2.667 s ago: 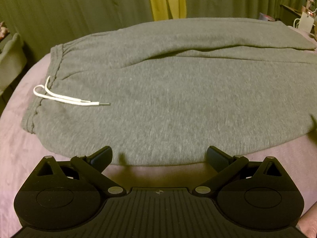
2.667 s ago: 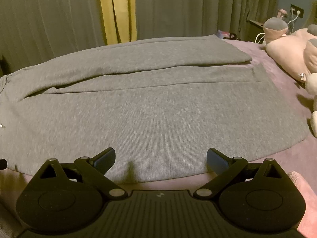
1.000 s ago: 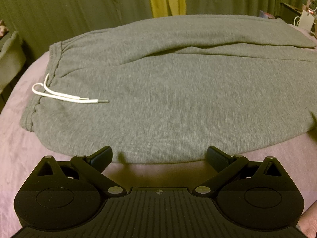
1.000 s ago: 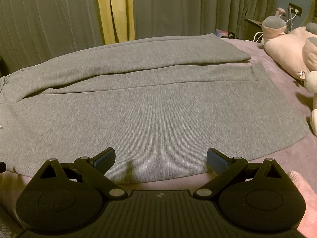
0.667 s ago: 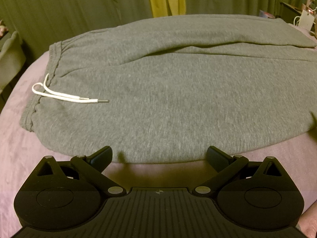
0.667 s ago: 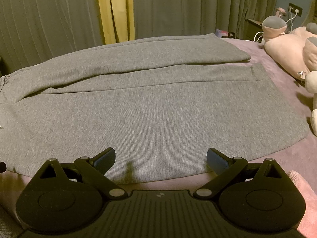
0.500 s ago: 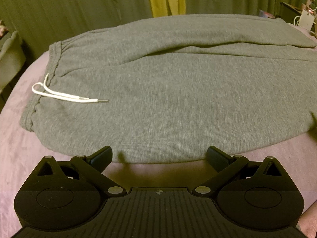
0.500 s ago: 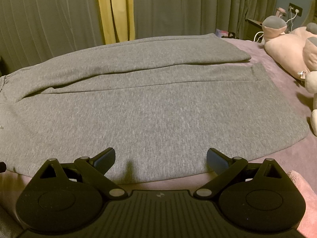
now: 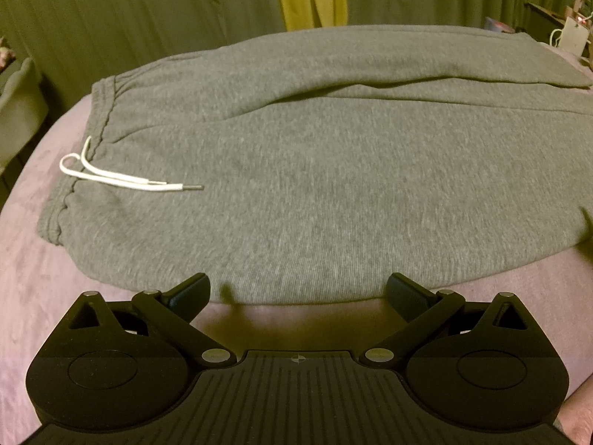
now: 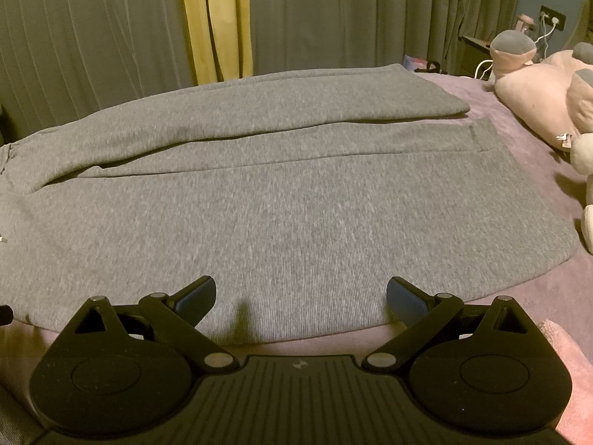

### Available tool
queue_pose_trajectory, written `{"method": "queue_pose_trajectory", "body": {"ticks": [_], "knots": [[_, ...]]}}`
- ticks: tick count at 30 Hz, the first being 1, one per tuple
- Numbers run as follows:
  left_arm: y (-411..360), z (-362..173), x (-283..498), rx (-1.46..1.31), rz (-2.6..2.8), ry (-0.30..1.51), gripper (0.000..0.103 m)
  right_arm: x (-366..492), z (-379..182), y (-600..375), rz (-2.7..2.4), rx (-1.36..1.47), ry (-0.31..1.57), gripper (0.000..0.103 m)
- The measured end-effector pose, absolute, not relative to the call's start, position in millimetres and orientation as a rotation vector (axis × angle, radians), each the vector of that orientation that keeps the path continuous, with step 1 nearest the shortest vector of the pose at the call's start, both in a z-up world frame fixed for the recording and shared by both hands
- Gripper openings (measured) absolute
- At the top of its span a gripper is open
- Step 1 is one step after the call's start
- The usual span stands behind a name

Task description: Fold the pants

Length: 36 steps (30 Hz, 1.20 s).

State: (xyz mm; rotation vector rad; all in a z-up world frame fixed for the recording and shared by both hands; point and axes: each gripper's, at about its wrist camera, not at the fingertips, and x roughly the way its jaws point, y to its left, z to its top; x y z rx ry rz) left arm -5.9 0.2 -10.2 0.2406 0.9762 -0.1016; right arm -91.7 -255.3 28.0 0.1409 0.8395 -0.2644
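Note:
Grey sweatpants (image 9: 315,170) lie flat across a bed, waistband at the left with a white drawstring (image 9: 122,178) on top, legs running to the right. The far leg overlaps the near one along a crease. In the right wrist view the same pants (image 10: 296,200) end in two leg cuffs at the right. My left gripper (image 9: 296,294) is open, hovering just short of the near edge of the pants by the waist end. My right gripper (image 10: 301,298) is open over the near edge of the near leg. Neither holds anything.
The pants rest on a mauve bedspread (image 9: 33,278). Pink and grey plush toys (image 10: 545,92) lie at the right of the bed. Green curtains with a yellow strip (image 10: 215,22) hang behind. A bedside stand with cables (image 9: 570,33) is at the far right.
Over the last seconds both views crept slightly closer to the pants; in the last half second almost nothing moved. Both grippers stayed open.

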Motion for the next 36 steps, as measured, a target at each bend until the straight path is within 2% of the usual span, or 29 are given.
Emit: {"method": "queue_pose_trajectory", "body": {"ticks": [36], "knots": [[2,6,-5,0.208,-0.069,0.940,0.103,-84,27,-258,-0.242,0.154,0.841,0.099]]}}
